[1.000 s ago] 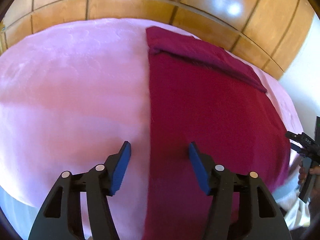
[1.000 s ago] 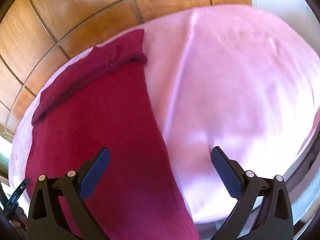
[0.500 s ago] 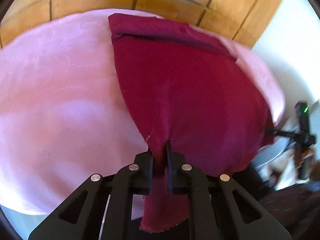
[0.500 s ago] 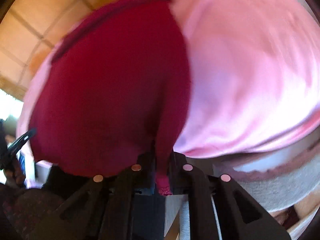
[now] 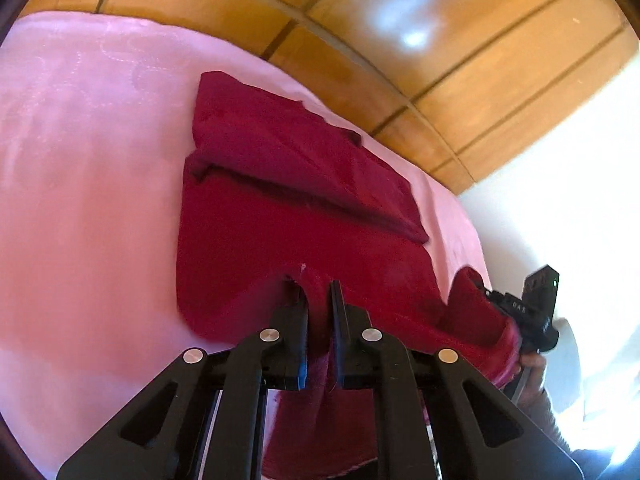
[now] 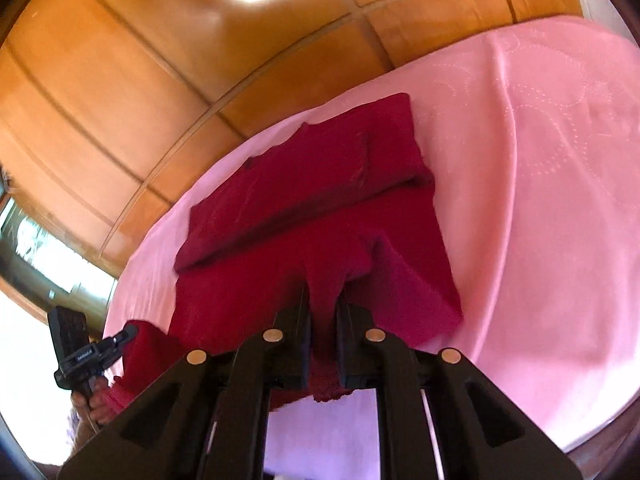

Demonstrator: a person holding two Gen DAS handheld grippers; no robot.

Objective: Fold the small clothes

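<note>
A dark red garment (image 5: 280, 200) lies on a pink bedspread (image 5: 80, 160), its far part folded over itself. My left gripper (image 5: 318, 292) is shut on the near hem at its left corner and holds it lifted above the bed. My right gripper (image 6: 323, 300) is shut on the near hem at the right corner of the same garment (image 6: 320, 200), also lifted. The hem hangs between the two grippers. The right gripper also shows in the left wrist view (image 5: 528, 312), and the left gripper in the right wrist view (image 6: 88, 352), each with red cloth in it.
The pink bedspread (image 6: 540, 180) covers a bed with a wooden panelled headboard wall (image 6: 160, 60) behind it. A white wall (image 5: 560, 180) stands to the right. The near bed edge lies just under the grippers.
Both grippers closed on the garment's near hem and have since lifted it and carried it forward over the garment. The near part of the cloth now rises off the bed.
</note>
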